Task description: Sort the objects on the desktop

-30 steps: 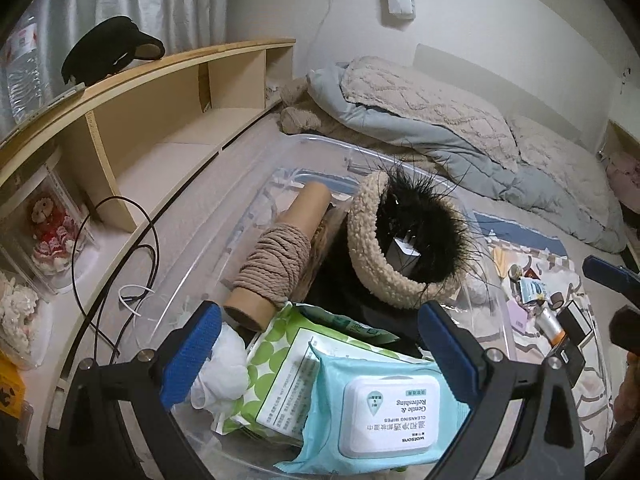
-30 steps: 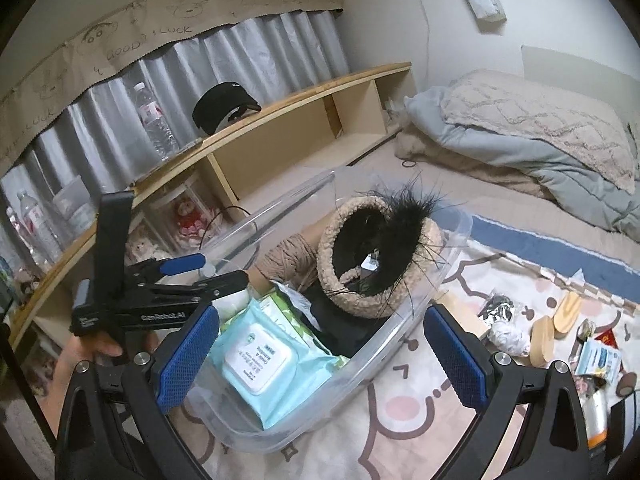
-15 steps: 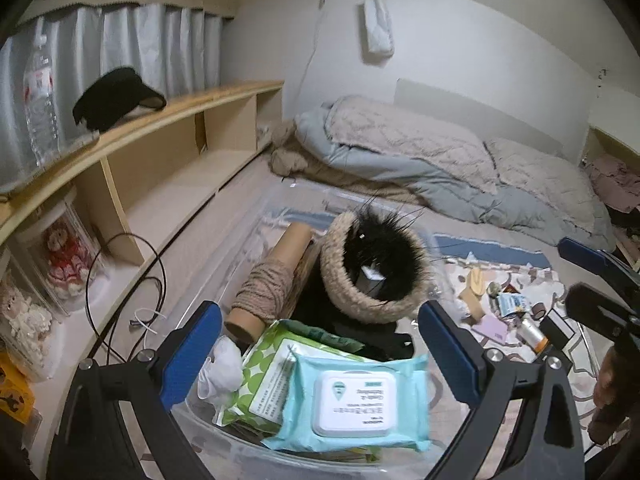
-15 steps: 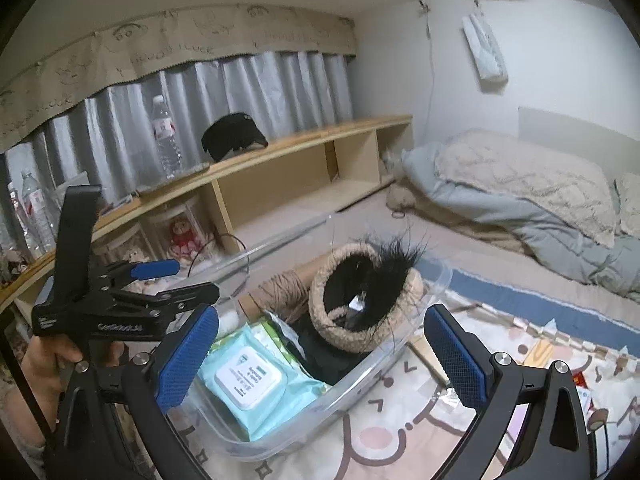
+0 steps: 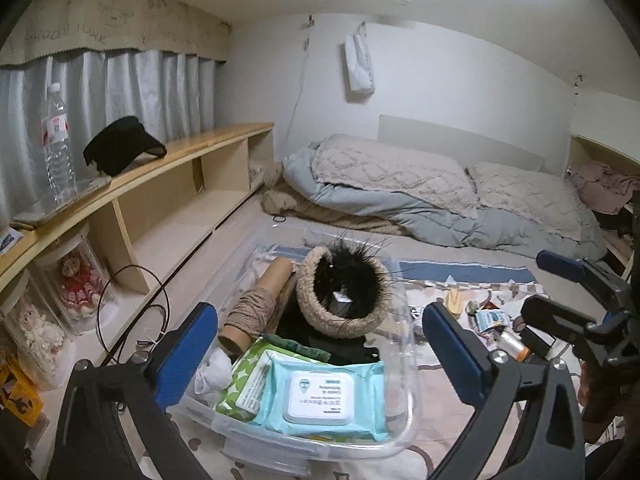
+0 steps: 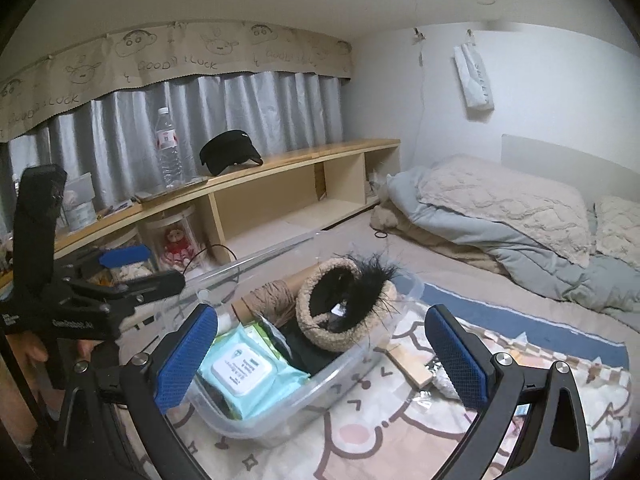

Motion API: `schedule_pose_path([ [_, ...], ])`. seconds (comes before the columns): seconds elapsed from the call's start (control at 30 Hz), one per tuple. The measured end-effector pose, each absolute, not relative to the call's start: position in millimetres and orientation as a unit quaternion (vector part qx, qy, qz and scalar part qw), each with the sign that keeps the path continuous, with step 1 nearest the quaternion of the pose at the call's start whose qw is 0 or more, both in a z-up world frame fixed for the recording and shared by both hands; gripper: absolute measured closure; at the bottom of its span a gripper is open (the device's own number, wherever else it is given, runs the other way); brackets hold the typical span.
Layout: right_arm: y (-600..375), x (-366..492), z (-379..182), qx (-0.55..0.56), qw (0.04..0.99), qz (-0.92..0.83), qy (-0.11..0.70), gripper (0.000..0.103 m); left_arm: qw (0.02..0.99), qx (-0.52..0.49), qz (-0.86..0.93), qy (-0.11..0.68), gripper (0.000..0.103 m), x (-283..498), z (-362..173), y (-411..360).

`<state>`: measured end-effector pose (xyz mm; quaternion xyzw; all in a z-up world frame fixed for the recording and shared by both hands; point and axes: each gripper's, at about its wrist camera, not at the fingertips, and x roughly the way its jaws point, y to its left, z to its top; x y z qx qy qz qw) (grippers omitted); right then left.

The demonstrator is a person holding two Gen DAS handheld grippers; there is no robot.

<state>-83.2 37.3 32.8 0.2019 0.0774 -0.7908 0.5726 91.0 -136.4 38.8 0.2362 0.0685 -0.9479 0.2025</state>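
**Desktop clutter packed in a clear plastic bin on the bed**

Desktop clutter fills a clear plastic bin (image 5: 404, 408) that sits on a cartoon-print blanket (image 6: 360, 440). Nearest lies a soft pale-blue wipes pack (image 5: 324, 398) with a hard white flip lid; its label is too small to read. Under it is a green dotted pack (image 5: 244, 376). Behind stand a cardboard tube wound with tan twine (image 5: 256, 308) and a nubbly beige hat (image 5: 340, 296) edged in spiky black fur.

Both tongs hang above the bin, holding nothing: left gripper (image 5: 320, 354) spread wide, right gripper (image 6: 320, 356) equally apart, blue ribbed pads (image 6: 188, 360) showing.

Small bits lie scattered on the blanket beside the bin. On the wooden shelf (image 6: 280, 160) stand a water bottle (image 6: 168, 148) and a black visor (image 6: 230, 152). The curtain trim reads "GOOD LUCK" (image 6: 176, 65).
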Motion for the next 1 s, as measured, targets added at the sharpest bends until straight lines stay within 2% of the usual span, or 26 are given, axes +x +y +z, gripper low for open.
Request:
schedule_pose_path([
  [0.33,83.4,-79.0,21.0,0.213,0.559,-0.798,0.072,0.000,0.190,0.219,-0.956,0.045,0.000,109.9,36.5,-97.0],
  [1.0,116.7,-51.5,7.5,0.173,0.548,-0.810,0.119,0.000,0.163,0.243,-0.955,0.050,0.000,125.7,6.4,-63.8],
])
